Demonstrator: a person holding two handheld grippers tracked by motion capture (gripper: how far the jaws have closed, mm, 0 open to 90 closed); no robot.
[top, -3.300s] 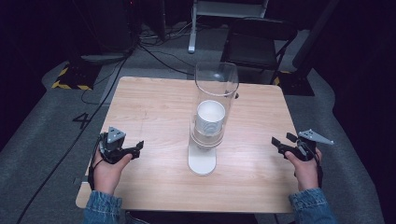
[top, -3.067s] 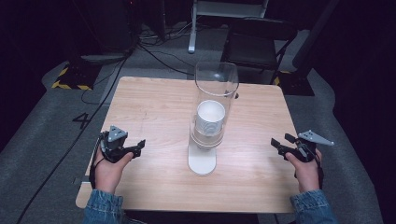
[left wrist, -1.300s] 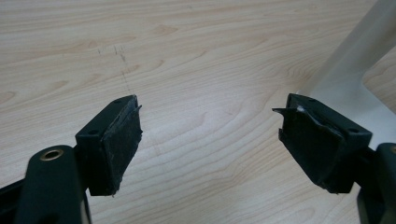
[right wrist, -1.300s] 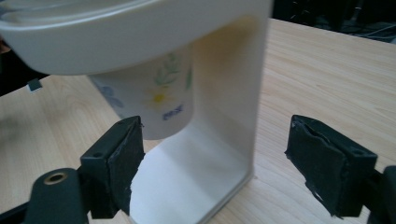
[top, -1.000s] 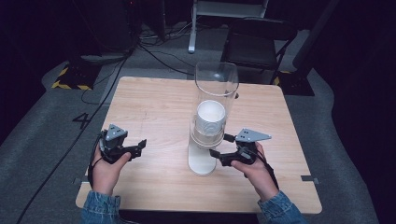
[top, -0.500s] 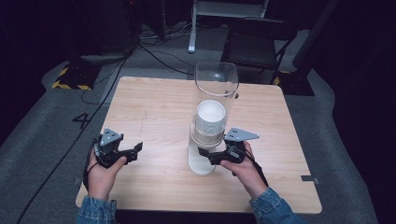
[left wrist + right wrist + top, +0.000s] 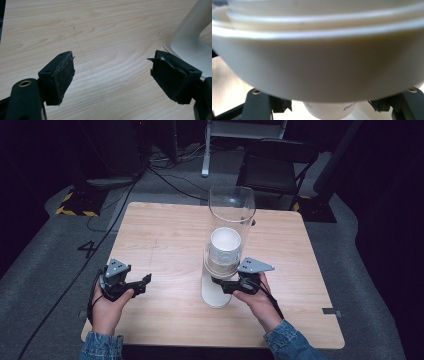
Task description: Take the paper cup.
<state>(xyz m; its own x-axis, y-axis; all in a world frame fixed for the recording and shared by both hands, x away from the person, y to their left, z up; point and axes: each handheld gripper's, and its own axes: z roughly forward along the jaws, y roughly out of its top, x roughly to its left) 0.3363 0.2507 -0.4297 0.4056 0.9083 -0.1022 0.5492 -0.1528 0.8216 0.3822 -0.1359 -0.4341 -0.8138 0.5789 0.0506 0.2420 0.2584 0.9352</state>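
Nearest to me, the person's left hand rests at the near left of the wooden table (image 7: pixel 165 235), holding the left gripper (image 7: pixel 142 282) low over the bare wood. It has hardly moved in the last few seconds. In the left gripper view its two black pads (image 7: pixel 61 77) stand wide apart with nothing but wood grain between them, so it is released and idle.

The change is on the other side. A few seconds ago the right gripper (image 7: pixel 220 284) sat out at the table's right edge; now it has swung in to the centre and pushed up against the cup dispenser (image 7: pixel 230 210), just under the white collar (image 7: pixel 223 265) at the foot of the clear tube. From the right gripper view, the jaws are spread wide, one on each side of the bottom paper cup (image 7: pixel 329 110) poking out beneath the collar, and not touching it as far as I can see.

Farther back, the stack of cups (image 7: pixel 226 242) sits inside the tube, on its white base (image 7: pixel 216 292).

I would guess a cup is about to be pinched and pulled down out of the dispenser.
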